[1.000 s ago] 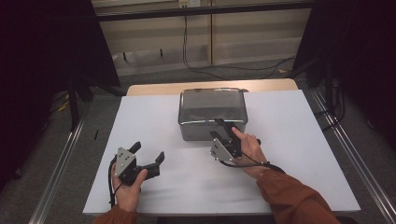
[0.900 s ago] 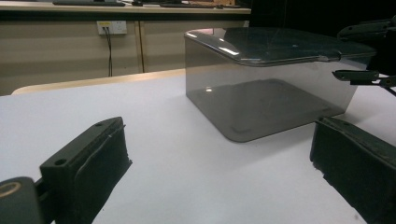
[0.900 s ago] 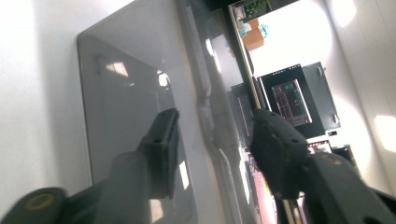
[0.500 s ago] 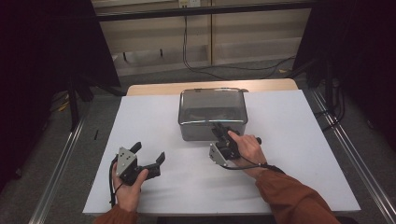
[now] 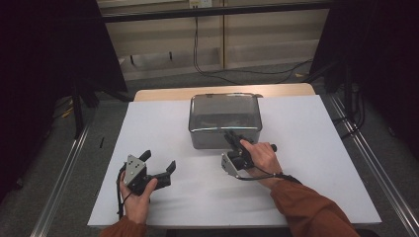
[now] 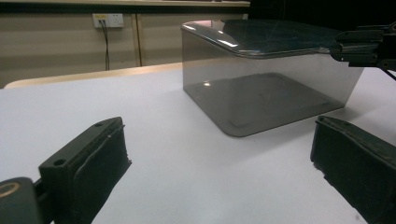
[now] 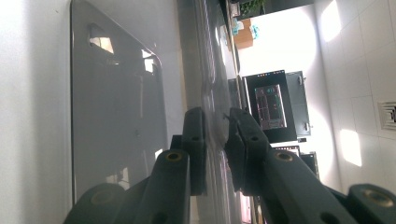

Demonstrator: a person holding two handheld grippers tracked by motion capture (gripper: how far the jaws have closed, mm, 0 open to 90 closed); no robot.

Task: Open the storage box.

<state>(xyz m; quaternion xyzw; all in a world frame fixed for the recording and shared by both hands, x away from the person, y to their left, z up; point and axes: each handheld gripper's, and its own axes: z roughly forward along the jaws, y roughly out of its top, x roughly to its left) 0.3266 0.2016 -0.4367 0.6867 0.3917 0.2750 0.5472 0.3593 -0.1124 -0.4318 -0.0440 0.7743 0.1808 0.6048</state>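
A smoky see-through box [image 5: 225,118] with a clear lid [image 5: 225,109] stands at the middle back of the white table [image 5: 306,163]. My right gripper [image 5: 232,139] is turned on its side at the box's near edge. Its jaws have just been closing, and in the right gripper view they pinch the lid's rim [image 7: 210,107], so my right gripper [image 7: 215,133] is shut on it. My left gripper [image 5: 159,160] rests open on the table to the front left, well short of the box [image 6: 261,93]. In the left gripper view nothing lies between my left gripper's [image 6: 219,135] jaws, and the right gripper [image 6: 369,46] shows at the lid's corner.
The white sheet covers a wooden tabletop [image 5: 163,94] whose far edge shows behind the box. Metal rails [image 5: 64,177] run along both sides of the table. Cables [image 5: 197,54] hang at the wall beyond.
My right gripper's jaws have drawn together onto the lid's near rim. Both hands have kept their places and the left gripper is unchanged.
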